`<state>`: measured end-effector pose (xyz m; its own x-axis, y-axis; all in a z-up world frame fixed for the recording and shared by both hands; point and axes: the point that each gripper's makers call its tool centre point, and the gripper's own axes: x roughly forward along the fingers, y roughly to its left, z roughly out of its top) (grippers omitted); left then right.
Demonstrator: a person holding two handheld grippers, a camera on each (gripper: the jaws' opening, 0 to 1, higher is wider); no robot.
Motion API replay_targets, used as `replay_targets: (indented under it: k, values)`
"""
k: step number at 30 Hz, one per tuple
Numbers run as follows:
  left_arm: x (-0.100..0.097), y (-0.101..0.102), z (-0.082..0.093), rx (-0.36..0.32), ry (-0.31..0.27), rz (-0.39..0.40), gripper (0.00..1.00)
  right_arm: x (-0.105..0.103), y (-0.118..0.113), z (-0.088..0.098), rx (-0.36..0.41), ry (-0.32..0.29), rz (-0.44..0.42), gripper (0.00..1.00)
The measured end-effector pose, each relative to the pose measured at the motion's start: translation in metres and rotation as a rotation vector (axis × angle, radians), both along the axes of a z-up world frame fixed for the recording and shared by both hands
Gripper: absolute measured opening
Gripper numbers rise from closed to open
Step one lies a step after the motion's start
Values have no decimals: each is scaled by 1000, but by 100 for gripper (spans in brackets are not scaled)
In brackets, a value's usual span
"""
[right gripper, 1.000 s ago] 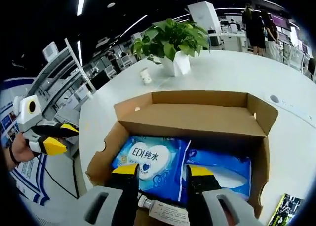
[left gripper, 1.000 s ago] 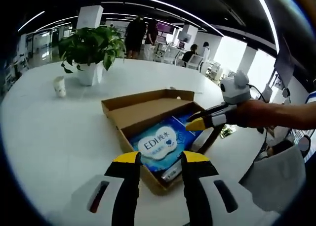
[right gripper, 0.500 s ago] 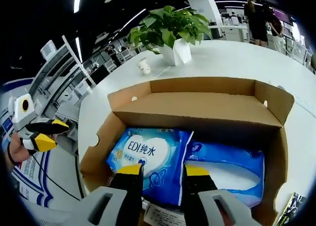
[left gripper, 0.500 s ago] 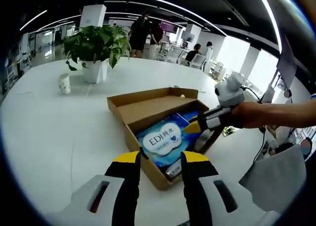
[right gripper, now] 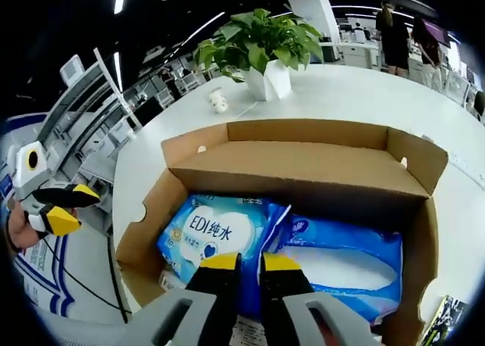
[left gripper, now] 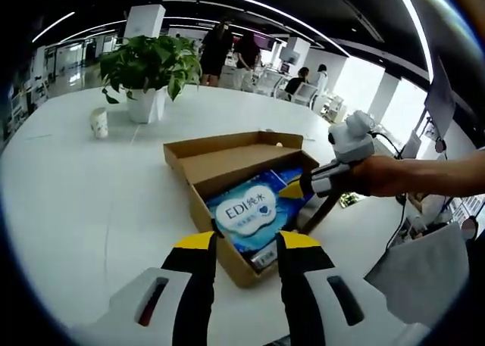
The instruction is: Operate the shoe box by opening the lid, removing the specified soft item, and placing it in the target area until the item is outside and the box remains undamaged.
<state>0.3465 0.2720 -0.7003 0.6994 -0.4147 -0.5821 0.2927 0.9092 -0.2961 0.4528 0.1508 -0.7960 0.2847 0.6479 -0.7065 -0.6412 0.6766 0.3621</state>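
Note:
An open cardboard shoe box [left gripper: 198, 210] lies on the white table, its lid flap [left gripper: 227, 163] folded back. Inside lies a blue "EDI" wet-wipes pack [left gripper: 246, 212] beside a second blue pack [right gripper: 341, 263]. My right gripper [right gripper: 250, 261] reaches down into the box [right gripper: 303, 172], jaws drawn close together on the right edge of the EDI pack [right gripper: 204, 229]. It enters the left gripper view from the right, a hand holding it, with the right gripper's tips [left gripper: 292, 188] on the pack. My left gripper [left gripper: 242, 240] hovers open at the box's near corner, and the left gripper [right gripper: 57, 210] is apart from the box.
A potted plant [left gripper: 148, 66] in a white pot and a small white cup [left gripper: 98, 123] stand at the table's far side. A small tube [left gripper: 261, 259] lies in the box's near end. A dark booklet [right gripper: 439, 316] lies by the box. People stand in the background.
My right gripper's jaws have closed from wide apart to a narrow gap on the EDI pack's edge. The left gripper stays open, with only a slight shift of its view.

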Motion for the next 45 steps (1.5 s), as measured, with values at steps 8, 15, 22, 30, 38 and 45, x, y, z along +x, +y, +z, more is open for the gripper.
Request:
replay_targets:
  k: [8,15,22,30,38,45]
  values:
    - [-1,0,1,-5,-2,-2,31,9,-2,-6,-48,-22,-13,0]
    - [-4,5,0,-6,1,9,31,2,-4,4,-43,-49,-40,0]
    - [-5,6,-1,0,8,4,30,-13,-10,24,-44,-74,-85,0]
    - [-1,-7,-4,-2,12,-33,32,-26,-20,53,-29,-96,-121,0]
    - [7,-23,-4,-10,9,-70,32,-20,-40,62,-25,-105,-156,0]
    - [15,-37,-6,-14,13,-101,32,-10,-52,63,-25,-103,-174,0]
